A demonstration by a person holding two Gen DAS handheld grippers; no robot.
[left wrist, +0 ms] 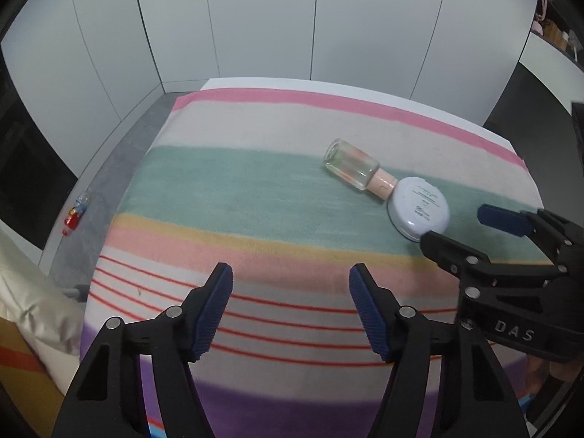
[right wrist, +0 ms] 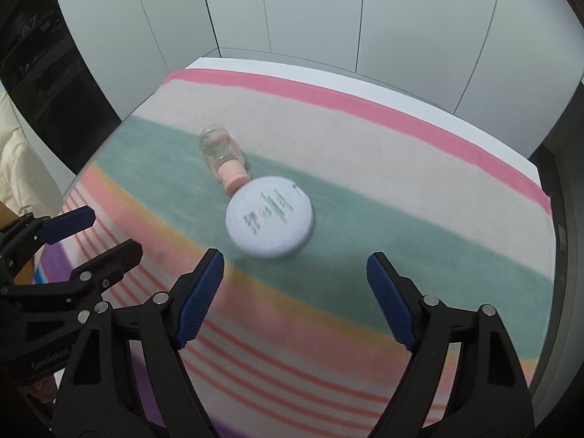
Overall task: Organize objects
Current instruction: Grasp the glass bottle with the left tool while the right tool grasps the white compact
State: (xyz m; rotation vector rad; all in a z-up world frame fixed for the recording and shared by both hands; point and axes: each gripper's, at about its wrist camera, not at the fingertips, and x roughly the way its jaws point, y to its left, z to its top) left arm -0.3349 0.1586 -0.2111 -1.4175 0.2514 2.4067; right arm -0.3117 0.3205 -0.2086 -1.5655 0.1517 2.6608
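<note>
A clear glass bottle (left wrist: 351, 162) (right wrist: 220, 148) with a pink cap lies on its side on the green stripe of a striped cloth. Its cap touches a round white compact (left wrist: 419, 207) (right wrist: 269, 217) with printed text on top. My left gripper (left wrist: 291, 308) is open over the red-lined stripes, well short and left of both objects, nothing between its fingers. My right gripper (right wrist: 295, 297) is open just short of the compact, which lies ahead of its gap. In the left wrist view the right gripper (left wrist: 456, 224) reaches in beside the compact. The left gripper (right wrist: 98, 231) shows at the left of the right wrist view.
The striped cloth (left wrist: 255, 189) (right wrist: 419, 182) covers a table that ends at white cabinet panels behind. A small red and clear bottle (left wrist: 76, 213) lies on the grey floor to the left. A pale cushion (left wrist: 33, 303) sits at the lower left.
</note>
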